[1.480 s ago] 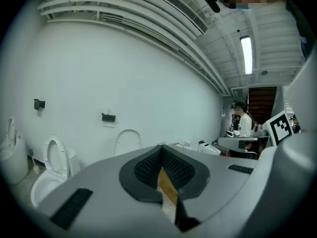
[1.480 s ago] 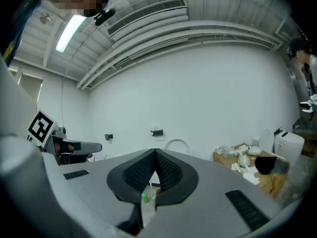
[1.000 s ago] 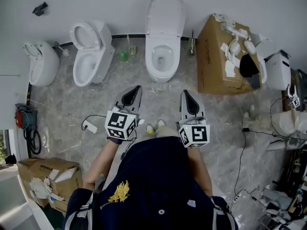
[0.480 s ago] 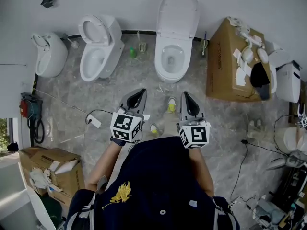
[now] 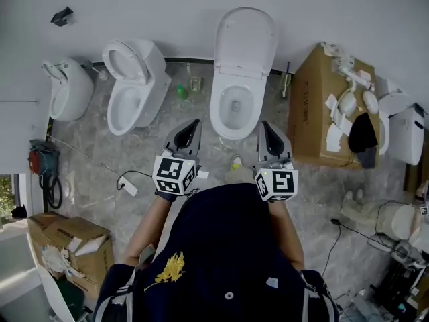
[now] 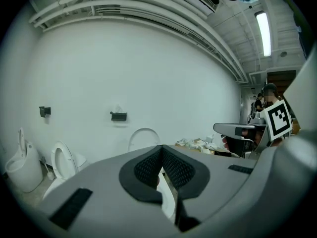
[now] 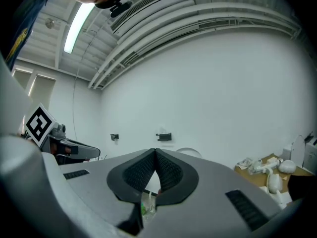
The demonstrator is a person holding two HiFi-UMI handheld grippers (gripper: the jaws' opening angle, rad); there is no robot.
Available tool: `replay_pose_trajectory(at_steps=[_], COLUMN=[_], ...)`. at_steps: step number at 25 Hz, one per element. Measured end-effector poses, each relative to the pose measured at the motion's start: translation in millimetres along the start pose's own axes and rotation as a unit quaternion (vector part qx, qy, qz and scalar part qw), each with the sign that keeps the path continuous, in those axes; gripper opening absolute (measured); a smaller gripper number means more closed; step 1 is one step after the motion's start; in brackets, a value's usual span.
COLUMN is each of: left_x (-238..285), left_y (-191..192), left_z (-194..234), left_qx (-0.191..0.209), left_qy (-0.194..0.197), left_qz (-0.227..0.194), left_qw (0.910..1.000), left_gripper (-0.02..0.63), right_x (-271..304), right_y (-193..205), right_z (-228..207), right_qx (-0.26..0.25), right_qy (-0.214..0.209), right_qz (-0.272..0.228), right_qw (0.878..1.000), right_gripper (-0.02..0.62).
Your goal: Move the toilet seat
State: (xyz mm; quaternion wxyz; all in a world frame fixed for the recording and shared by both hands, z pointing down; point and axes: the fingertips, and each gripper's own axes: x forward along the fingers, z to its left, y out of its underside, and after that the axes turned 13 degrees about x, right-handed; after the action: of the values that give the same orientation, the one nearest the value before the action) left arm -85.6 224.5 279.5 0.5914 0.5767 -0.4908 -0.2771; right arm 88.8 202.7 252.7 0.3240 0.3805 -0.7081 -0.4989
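Note:
The middle white toilet (image 5: 234, 106) stands against the wall with its seat and lid (image 5: 244, 42) raised upright. My left gripper (image 5: 195, 122) is shut and empty, its tip just left of the bowl's front. My right gripper (image 5: 266, 124) is also shut and empty, just right of the bowl. Neither touches the toilet. In the left gripper view the closed jaws (image 6: 161, 147) point at the raised lid (image 6: 143, 137). The right gripper view shows the closed jaws (image 7: 155, 150) with the lid's top (image 7: 189, 151) just behind them.
A second toilet (image 5: 131, 86) and a smaller white fixture (image 5: 64, 89) stand to the left. A green bottle (image 5: 181, 91) sits between the toilets. A cardboard box (image 5: 315, 119) with white parts on top stands at the right. A cable (image 5: 127, 186) lies on the floor.
The person has stepped toward the middle toilet. Both grippers moved forward with them and now flank the bowl's front. Both stayed shut.

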Motion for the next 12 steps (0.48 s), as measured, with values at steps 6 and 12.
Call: replay_pose_trajectory(at_steps=[6, 12], left_x=[62.2, 101.1], left_y=[-15.2, 0.5], left_z=[8.9, 13.6], left_qx=[-0.006, -0.015], left_qy=[-0.009, -0.018], left_qz=[0.025, 0.055], left_qw=[0.9996, 0.9982], left_gripper=[0.015, 0.015], right_x=[48.4, 65.6], right_y=[-25.6, -10.8], right_z=[-59.7, -103.6], right_qx=[0.012, -0.002], right_qy=[0.002, 0.016], right_qz=[0.009, 0.053], right_qw=[1.0, 0.998], right_gripper=[0.025, 0.025])
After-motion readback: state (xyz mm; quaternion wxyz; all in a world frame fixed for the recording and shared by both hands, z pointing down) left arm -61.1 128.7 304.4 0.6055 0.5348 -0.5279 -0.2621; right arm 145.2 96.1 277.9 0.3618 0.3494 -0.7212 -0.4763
